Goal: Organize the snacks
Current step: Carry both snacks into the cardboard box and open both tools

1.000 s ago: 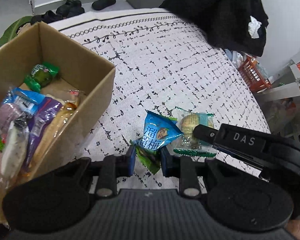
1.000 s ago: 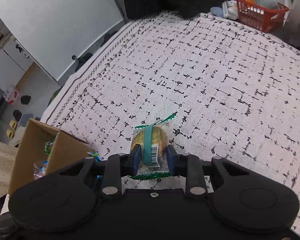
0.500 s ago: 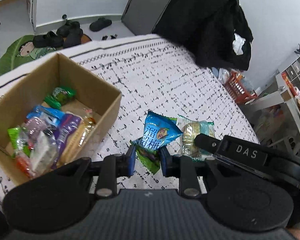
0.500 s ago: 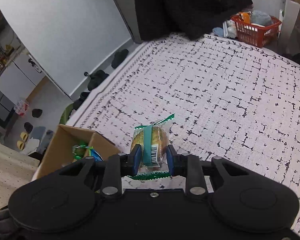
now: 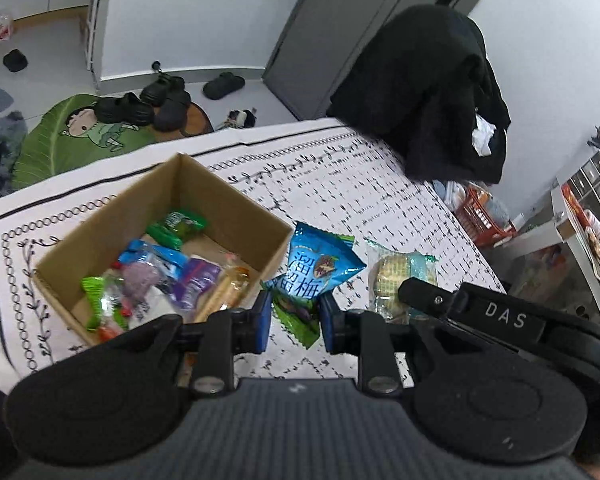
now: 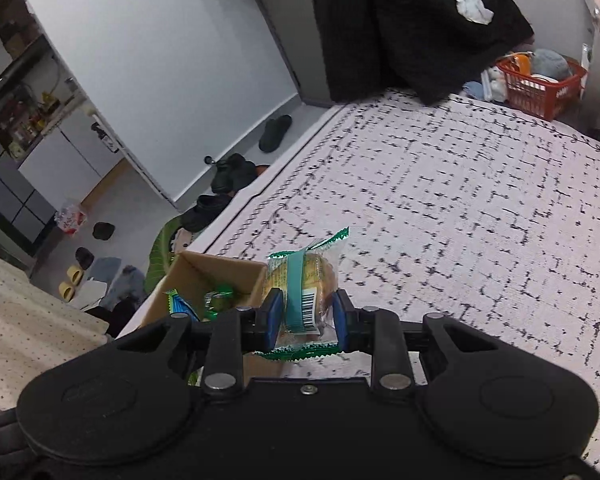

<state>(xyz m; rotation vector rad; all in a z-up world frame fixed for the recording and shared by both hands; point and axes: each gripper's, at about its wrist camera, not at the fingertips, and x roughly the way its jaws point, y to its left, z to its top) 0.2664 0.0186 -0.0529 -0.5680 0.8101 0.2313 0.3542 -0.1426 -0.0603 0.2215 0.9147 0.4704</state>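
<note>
I have lifted both tools higher above the table (image 6: 480, 200), so much more of the room shows around it now. My left gripper (image 5: 294, 320) has carried its blue packet (image 5: 320, 268) up and over toward the cardboard box (image 5: 236, 220), whose near corner now sits just beside the packet. My right gripper (image 6: 304, 316) has raised the wrapped cake (image 6: 304, 284) too and swung toward the box (image 6: 216, 272), which now lies right behind the cake, showing its open inside.
</note>
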